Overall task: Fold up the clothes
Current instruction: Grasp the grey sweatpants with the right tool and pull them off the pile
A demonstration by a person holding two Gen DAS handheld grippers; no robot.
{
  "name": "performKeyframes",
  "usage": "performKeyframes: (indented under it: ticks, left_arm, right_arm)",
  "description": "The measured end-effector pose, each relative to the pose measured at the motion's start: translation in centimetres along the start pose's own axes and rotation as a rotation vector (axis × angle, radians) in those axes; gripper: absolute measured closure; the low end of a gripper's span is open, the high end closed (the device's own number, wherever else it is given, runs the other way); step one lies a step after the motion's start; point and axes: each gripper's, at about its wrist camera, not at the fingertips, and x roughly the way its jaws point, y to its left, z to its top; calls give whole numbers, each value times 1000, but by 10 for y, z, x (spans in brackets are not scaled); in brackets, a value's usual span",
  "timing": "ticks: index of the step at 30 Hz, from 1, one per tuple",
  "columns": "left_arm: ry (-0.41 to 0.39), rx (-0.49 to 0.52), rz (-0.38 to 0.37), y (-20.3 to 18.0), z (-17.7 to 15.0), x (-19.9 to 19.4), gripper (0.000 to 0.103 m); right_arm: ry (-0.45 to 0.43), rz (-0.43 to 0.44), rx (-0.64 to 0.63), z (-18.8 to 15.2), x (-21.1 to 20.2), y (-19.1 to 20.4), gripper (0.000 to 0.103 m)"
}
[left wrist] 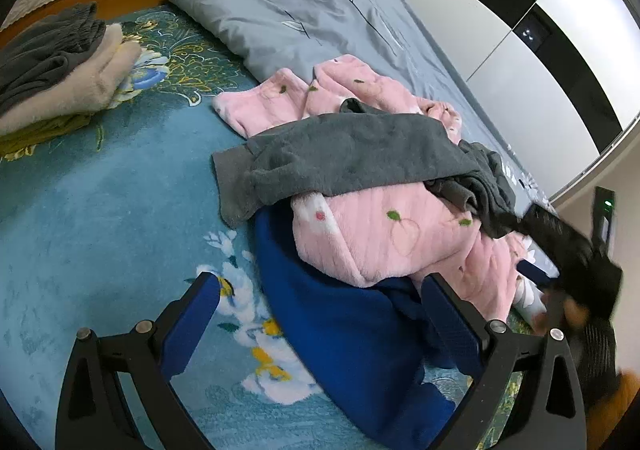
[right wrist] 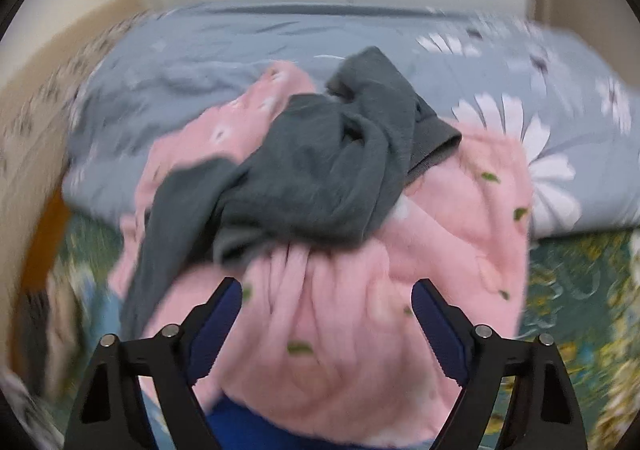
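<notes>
A heap of unfolded clothes lies on the bed. In it a pink fleece garment (left wrist: 384, 242) sits on a dark blue garment (left wrist: 336, 334), with a grey garment (left wrist: 352, 154) draped across the top. My left gripper (left wrist: 320, 290) is open, its fingers straddling the edge of the blue garment without pressing it. The right wrist view is blurred. There my right gripper (right wrist: 328, 290) is open just above the pink fleece (right wrist: 344, 330), and the grey garment (right wrist: 320, 170) is crumpled beyond it. The right gripper (left wrist: 580, 262) also shows as a dark blur at the heap's right edge.
A stack of folded clothes (left wrist: 60, 70) sits at the far left on the teal floral blanket (left wrist: 100, 210). A grey-blue flowered duvet (left wrist: 304, 6) lies behind the heap. White wardrobe doors (left wrist: 500, 10) stand past the bed.
</notes>
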Motion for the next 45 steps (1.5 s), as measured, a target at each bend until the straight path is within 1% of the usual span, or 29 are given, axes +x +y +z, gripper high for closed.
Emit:
performKeyframes:
  ticks: [2, 4, 5, 7, 8, 9, 11, 12, 14, 15, 18, 22, 25, 29, 33, 37, 41, 45]
  left_arm:
    - [-9, -3, 4, 5, -1, -6, 2]
    - [-16, -10, 15, 12, -2, -12, 2]
    - [-20, -14, 24, 17, -3, -15, 2]
    - [-22, -29, 39, 26, -6, -20, 2]
    - [-21, -38, 43, 30, -8, -22, 2]
    - [-21, -48, 49, 35, -10, -24, 2]
    - [-20, -71, 59, 45, -15, -29, 2]
    - [-19, -83, 64, 49, -17, -32, 2]
    - [-12, -111, 70, 57, -20, -36, 2]
    - [-10, -123, 71, 58, -21, -38, 2]
    - [-6, -151, 62, 58, -26, -44, 2]
    - [5, -141, 45, 43, -35, -55, 2]
    - [3, -133, 31, 33, -41, -66, 2]
    - [-21, -106, 17, 16, -50, -90, 2]
    - [-37, -76, 12, 3, -64, -110, 2]
    - [-31, -66, 16, -2, -81, -121, 2]
    - [-32, -51, 16, -6, -98, -133, 2]
    - [-40, -27, 13, -13, -111, -143, 2]
  right_arm:
    - [0, 53, 127, 13, 11, -12, 15]
    - [12, 115, 293, 24, 25, -28, 15]
    - [14, 134, 346, 27, 29, -32, 15]
    - [22, 154, 410, 31, 38, -35, 21]
    - [30, 156, 429, 33, 42, -35, 33]
    - [38, 156, 447, 35, 45, -35, 49]
    - [55, 152, 479, 36, 47, -36, 63]
    - [58, 164, 504, 37, 47, -39, 74]
    - [59, 191, 544, 40, 43, -44, 85]
    - [57, 214, 550, 42, 39, -46, 88]
    - [48, 287, 507, 49, 20, -46, 90]
    - [-2, 397, 431, 56, -27, -45, 92]
    - [-49, 502, 383, 59, -73, -50, 92]
    - [-109, 620, 313, 54, -142, -63, 93]
    - [-158, 710, 269, 37, -205, -86, 93]
    - [-197, 758, 231, 12, -257, -112, 93]
    - [-209, 730, 164, -23, -306, -145, 93]
    - [-211, 671, 128, -59, -342, -184, 93]
